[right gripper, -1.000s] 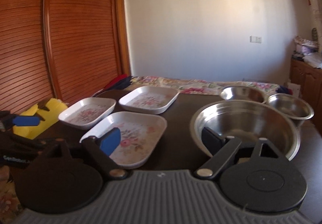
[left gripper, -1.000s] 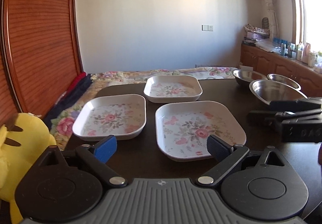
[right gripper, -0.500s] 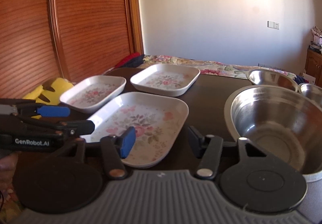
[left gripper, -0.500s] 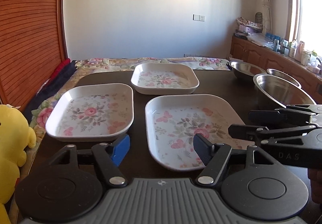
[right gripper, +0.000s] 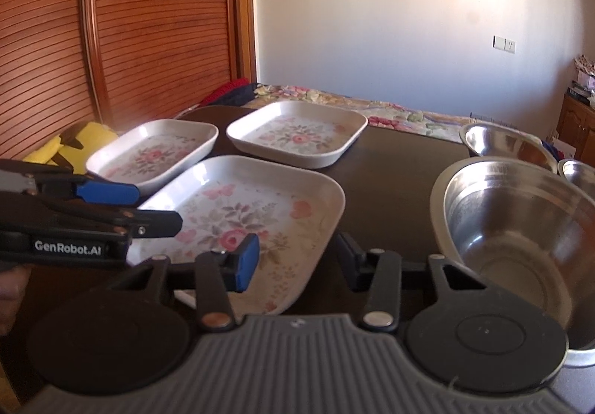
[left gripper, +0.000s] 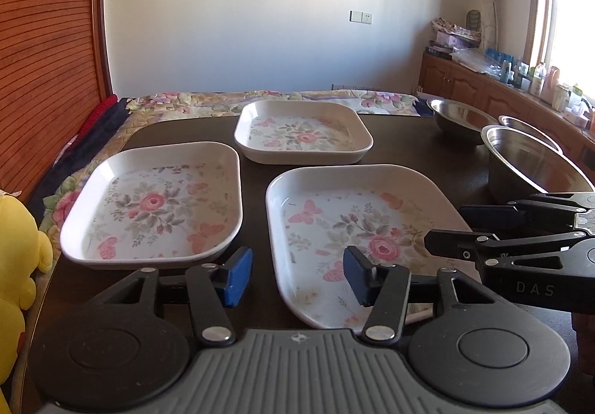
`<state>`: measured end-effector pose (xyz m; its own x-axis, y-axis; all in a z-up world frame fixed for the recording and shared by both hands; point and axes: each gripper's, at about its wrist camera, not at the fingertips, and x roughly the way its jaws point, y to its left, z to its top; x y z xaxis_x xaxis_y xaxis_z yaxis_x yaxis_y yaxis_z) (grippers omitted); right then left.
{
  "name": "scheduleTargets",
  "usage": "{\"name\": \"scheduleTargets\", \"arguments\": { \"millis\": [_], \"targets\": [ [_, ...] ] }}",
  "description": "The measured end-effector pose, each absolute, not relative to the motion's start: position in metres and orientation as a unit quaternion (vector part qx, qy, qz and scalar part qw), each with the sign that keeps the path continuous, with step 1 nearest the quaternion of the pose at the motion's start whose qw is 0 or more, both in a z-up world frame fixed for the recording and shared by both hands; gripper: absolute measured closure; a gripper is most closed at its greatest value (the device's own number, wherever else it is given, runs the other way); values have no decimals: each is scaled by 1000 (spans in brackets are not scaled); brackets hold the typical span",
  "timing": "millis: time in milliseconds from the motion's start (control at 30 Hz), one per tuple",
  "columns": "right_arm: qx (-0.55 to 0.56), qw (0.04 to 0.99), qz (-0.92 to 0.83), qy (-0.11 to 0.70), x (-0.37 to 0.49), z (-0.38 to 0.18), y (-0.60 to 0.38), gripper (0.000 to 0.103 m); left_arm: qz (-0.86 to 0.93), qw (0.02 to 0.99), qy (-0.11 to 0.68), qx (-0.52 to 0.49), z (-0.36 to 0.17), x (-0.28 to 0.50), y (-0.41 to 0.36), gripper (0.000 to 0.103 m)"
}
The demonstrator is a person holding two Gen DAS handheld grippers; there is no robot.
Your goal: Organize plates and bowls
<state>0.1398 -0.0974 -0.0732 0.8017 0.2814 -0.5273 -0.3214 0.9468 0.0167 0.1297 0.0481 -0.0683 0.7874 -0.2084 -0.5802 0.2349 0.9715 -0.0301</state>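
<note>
Three white floral square plates lie on a dark table (left gripper: 409,139): a near large plate (left gripper: 357,232) (right gripper: 253,213), a left plate (left gripper: 156,202) (right gripper: 156,154) and a far plate (left gripper: 303,131) (right gripper: 297,133). Three steel bowls stand at the right: a big one (right gripper: 517,224) (left gripper: 528,161), and two smaller behind (right gripper: 498,144) (left gripper: 457,118). My left gripper (left gripper: 295,278) is open and empty, over the near edge between the left and near plates. My right gripper (right gripper: 297,259) is open and empty, over the near plate's right front corner, beside the big bowl.
A yellow plush toy (left gripper: 15,258) sits off the table's left side. A floral bedspread (left gripper: 260,98) lies beyond the table. A wooden slatted wall (right gripper: 111,23) is at the left and a cabinet with bottles (left gripper: 520,94) at the right.
Both grippers have moved forward and lower toward the near plate, and their jaws have narrowed somewhat. The plates and bowls have not moved.
</note>
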Motion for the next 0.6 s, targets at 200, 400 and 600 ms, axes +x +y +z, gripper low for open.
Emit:
{"name": "scheduleTargets", "arguments": {
  "millis": [200, 400, 600],
  "targets": [
    [-29, 946, 159, 280, 141, -75, -98, 59, -116, 944, 308, 28, -70, 135, 48, 62],
    [-17, 945, 152, 290, 147, -77, -100, 75, -113, 943, 313, 18, -73, 139, 53, 84],
    [-7, 946, 149, 287, 148, -78, -104, 83, -110, 943, 315, 12, -72, 134, 56, 89]
  ]
}}
